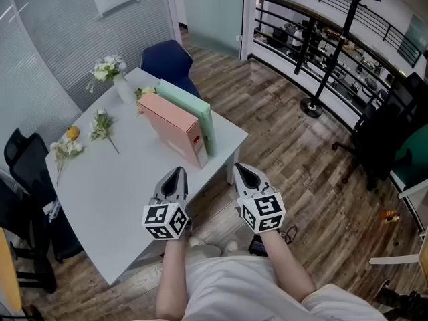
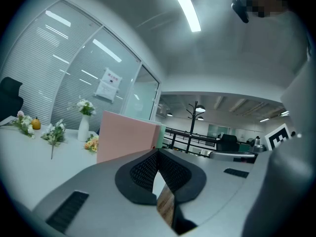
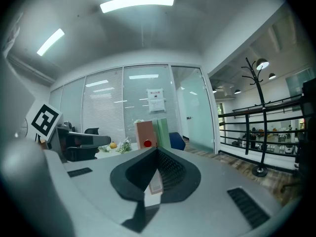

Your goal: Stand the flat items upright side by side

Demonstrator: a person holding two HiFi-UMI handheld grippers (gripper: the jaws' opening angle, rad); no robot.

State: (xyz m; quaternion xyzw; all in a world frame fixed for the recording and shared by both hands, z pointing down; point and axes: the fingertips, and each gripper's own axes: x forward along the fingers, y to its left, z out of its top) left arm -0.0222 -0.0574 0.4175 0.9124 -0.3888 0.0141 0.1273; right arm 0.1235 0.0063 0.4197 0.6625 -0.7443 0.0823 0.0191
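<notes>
A pink flat box file (image 1: 174, 128) stands upright on the white table (image 1: 127, 192), with a green one (image 1: 194, 109) upright against its far side. The pink file (image 2: 126, 139) fills the middle of the left gripper view; both pink (image 3: 145, 135) and green (image 3: 162, 131) files show small in the right gripper view. My left gripper (image 1: 175, 177) is shut and empty over the table's near edge, short of the pink file. My right gripper (image 1: 246, 174) is shut and empty, off the table's corner above the wooden floor.
A white vase with flowers (image 1: 119, 79), loose flower sprigs (image 1: 101, 126) and an orange (image 1: 72, 133) lie on the far left of the table. A blue chair (image 1: 167, 60) stands behind it, a black chair (image 1: 20, 156) at left. A coat stand (image 1: 326, 65) and railing are at the right.
</notes>
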